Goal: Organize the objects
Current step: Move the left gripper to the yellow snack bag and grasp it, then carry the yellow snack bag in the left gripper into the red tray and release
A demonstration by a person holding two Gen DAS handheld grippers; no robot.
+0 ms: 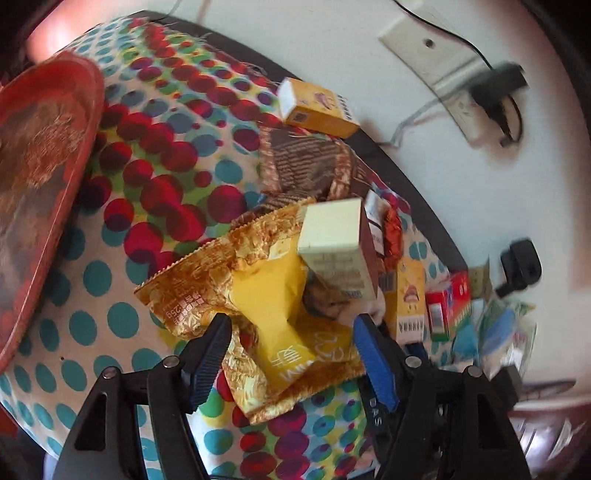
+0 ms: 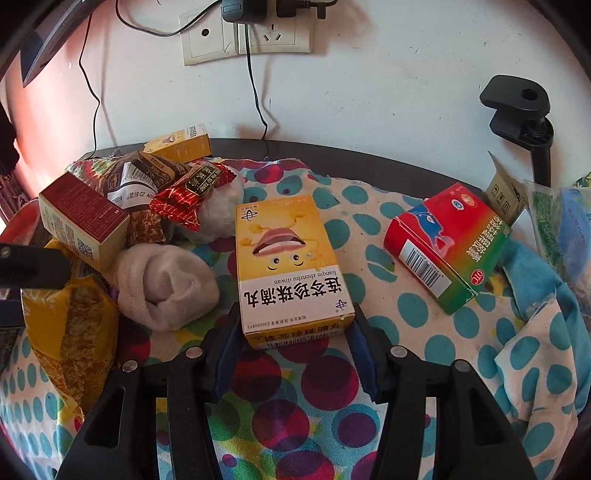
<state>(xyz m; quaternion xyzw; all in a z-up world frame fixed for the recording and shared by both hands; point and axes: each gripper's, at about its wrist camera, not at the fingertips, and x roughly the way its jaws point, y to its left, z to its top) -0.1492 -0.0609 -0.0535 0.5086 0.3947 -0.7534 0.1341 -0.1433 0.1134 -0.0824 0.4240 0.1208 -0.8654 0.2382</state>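
My left gripper [image 1: 291,328] stands open, its jaws wide on either side of a crumpled yellow and gold snack bag [image 1: 258,295] on the dotted cloth [image 1: 147,184]. A cream and brown box [image 1: 336,243] leans on top of that bag. In the right wrist view, my right gripper [image 2: 295,332] is shut on the near end of a yellow medicine box [image 2: 288,258] with a cartoon face, which lies flat on the cloth. A red and green box [image 2: 447,243] lies to its right. A rolled white sock [image 2: 166,284] sits to its left.
A red tray [image 1: 44,155] stands at the table's left side. The pile behind holds a brown snack packet [image 1: 306,162], a red candy wrapper [image 2: 192,195] and another yellow box [image 1: 317,107]. Plastic bags [image 2: 561,221] and a black clamp [image 2: 517,107] are at the right. Wall sockets [image 2: 251,33] with cables hang behind.
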